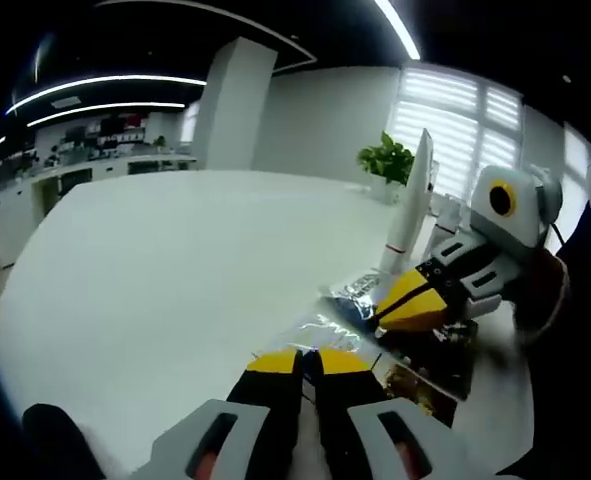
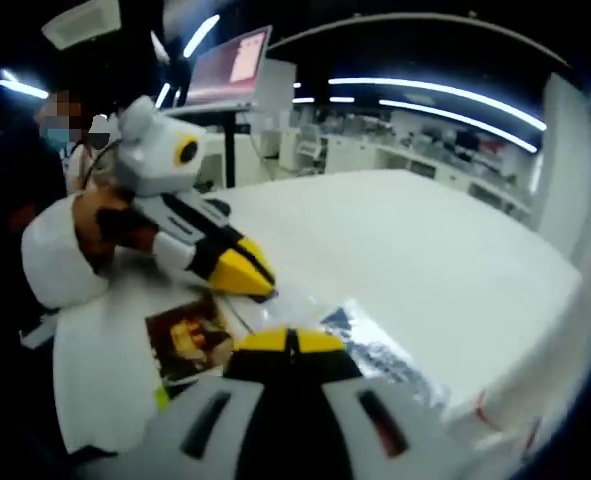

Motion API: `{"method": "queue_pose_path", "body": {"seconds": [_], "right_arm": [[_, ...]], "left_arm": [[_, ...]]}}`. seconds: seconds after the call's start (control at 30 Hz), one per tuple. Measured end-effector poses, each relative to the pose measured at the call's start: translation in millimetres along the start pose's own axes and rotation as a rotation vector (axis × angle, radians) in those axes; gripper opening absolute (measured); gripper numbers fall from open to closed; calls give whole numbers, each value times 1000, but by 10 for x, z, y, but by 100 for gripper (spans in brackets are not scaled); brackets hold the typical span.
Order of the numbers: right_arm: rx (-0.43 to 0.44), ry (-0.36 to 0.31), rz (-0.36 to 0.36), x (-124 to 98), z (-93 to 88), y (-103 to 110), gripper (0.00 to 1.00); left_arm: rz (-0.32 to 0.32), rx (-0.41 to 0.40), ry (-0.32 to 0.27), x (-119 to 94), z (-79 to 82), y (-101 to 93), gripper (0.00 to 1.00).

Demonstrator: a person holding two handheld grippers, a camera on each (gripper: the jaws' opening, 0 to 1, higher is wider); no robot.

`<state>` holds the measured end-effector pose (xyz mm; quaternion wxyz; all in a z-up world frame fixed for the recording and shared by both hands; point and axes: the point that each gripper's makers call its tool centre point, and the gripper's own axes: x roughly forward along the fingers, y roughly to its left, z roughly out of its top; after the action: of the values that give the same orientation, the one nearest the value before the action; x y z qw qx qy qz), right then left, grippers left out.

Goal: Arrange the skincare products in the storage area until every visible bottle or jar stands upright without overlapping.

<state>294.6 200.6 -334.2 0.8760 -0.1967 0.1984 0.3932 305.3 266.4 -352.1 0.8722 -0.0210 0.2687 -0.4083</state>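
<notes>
A shiny foil sachet (image 1: 358, 288) lies flat on the white table (image 1: 175, 270), beside a dark brown printed packet (image 1: 437, 358). My left gripper (image 1: 306, 358) is shut, its yellow tips just short of the foil's near edge. My right gripper (image 1: 377, 320) reaches in from the right, shut, its tip resting at the foil; I cannot tell whether it pinches it. In the right gripper view my right gripper (image 2: 290, 340) is shut over the foil sachet (image 2: 380, 350). The brown packet (image 2: 188, 340) lies to its left, and the left gripper (image 2: 258, 283) points down at the table.
A tall white tapered tube (image 1: 408, 205) stands upright near the far table edge, with a potted plant (image 1: 386, 160) behind it. A person's white-sleeved hand (image 2: 60, 255) holds the left gripper. A screen (image 2: 233, 65) stands behind. The table (image 2: 415, 240) stretches wide and bare.
</notes>
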Motion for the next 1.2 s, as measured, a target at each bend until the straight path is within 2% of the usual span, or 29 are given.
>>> {"method": "queue_pose_path", "body": {"seconds": [0.03, 0.17, 0.37, 1.0, 1.2], "right_arm": [[-19, -8, -24, -1, 1, -38, 0], [-133, 51, -108, -16, -56, -174, 0], [-119, 63, -90, 44, -106, -138, 0], [-70, -5, -4, 154, -64, -8, 0], [-60, -13, -11, 149, -68, -14, 0]], "left_arm": [[-1, -2, 2, 0, 2, 7, 3], [-5, 8, 20, 10, 0, 10, 2], [-5, 12, 26, 25, -2, 14, 2], [4, -13, 2, 33, 41, 19, 4], [1, -22, -10, 16, 43, -4, 4]]}}
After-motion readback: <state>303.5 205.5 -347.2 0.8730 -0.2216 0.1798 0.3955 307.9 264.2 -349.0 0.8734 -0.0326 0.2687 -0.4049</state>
